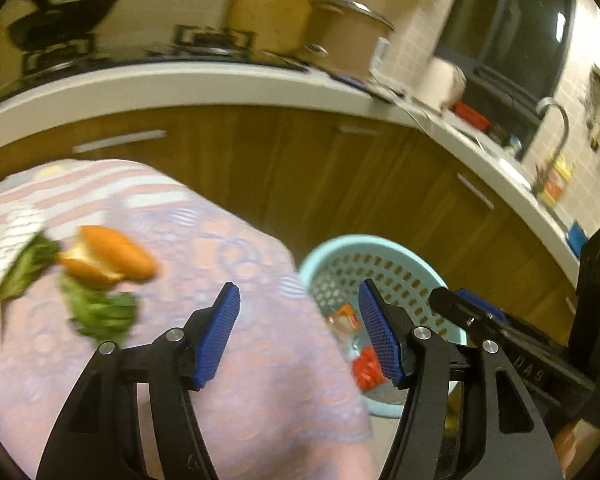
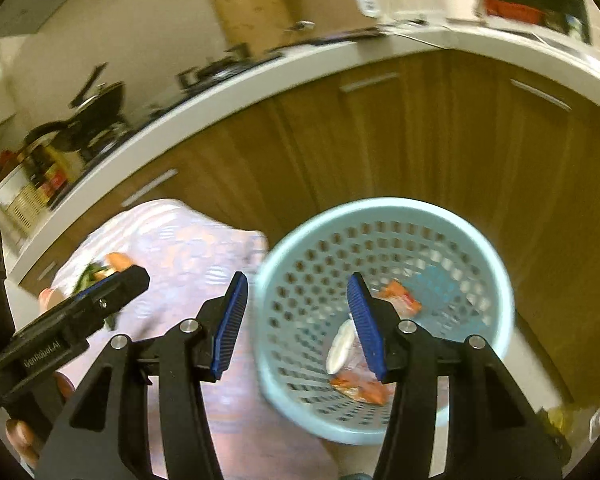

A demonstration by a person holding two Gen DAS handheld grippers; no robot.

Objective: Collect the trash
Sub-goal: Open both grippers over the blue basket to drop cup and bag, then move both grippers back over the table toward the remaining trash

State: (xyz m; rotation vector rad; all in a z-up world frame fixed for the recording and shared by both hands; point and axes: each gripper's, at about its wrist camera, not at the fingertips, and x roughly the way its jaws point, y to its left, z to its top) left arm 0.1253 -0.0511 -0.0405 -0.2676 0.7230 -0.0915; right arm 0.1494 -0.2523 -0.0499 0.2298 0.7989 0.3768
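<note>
On the left, an orange peel (image 1: 108,256) and green leaves (image 1: 100,312) lie on the tabletop (image 1: 260,360), which has a pink lacy cloth. A white thing (image 1: 14,236), too blurry to name, lies beside them. The left hand-held gripper (image 1: 298,332) is spread wide and holds nothing. To the right stands a light blue basket (image 2: 384,312) with orange wrappers (image 2: 398,300) inside. The right hand-held gripper (image 2: 296,328) hangs over the basket's near rim, released too. Brown cupboards (image 2: 380,140) stand behind.
</note>
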